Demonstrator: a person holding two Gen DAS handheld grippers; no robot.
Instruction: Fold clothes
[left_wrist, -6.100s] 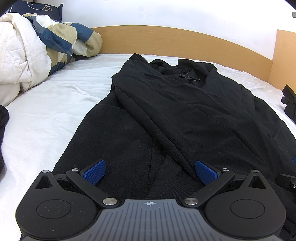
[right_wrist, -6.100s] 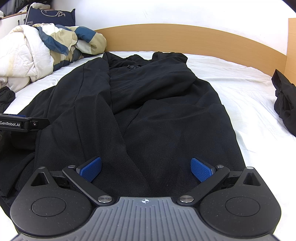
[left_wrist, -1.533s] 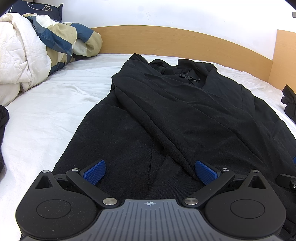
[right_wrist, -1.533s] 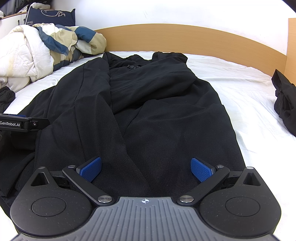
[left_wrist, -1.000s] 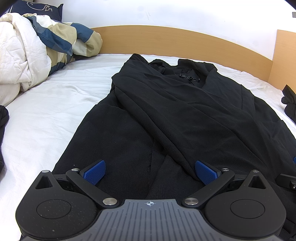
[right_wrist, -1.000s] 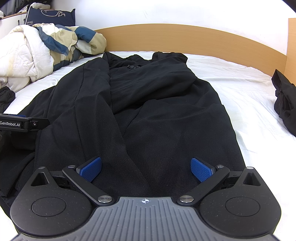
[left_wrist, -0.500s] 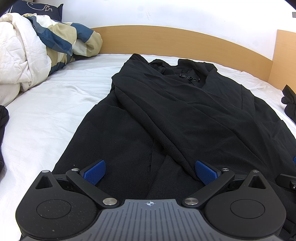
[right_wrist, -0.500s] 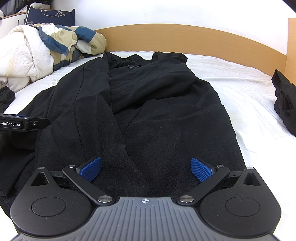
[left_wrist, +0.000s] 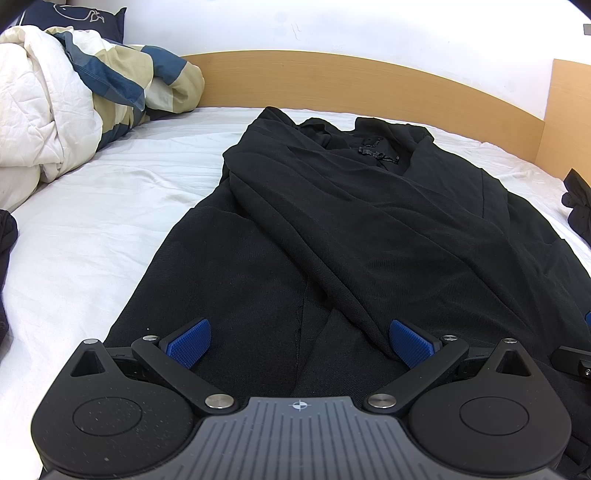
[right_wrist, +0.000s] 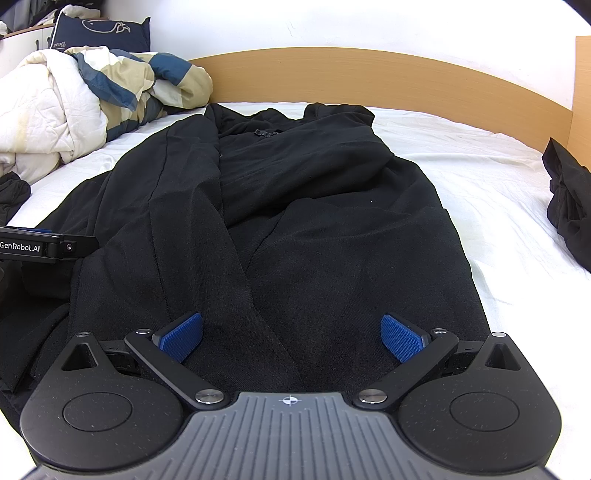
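Observation:
A long black garment (left_wrist: 369, 229) (right_wrist: 314, 229) lies spread lengthwise on the white bed sheet (left_wrist: 110, 206), collar end toward the wooden headboard (left_wrist: 369, 85), with one side panel folded diagonally across its middle. My left gripper (left_wrist: 299, 341) is open just above the garment's near hem, left of centre, blue pads wide apart with only cloth below. My right gripper (right_wrist: 290, 334) is likewise open over the hem's right part. The side of the left gripper's body (right_wrist: 40, 245) shows at the left edge of the right wrist view.
A crumpled white, tan and blue duvet (left_wrist: 66, 103) (right_wrist: 85, 103) is piled at the far left, with a navy pillow (right_wrist: 103, 33) behind it. Another black garment (right_wrist: 569, 206) lies bunched on the sheet at the right. Dark cloth (left_wrist: 7, 236) also sits at the left edge.

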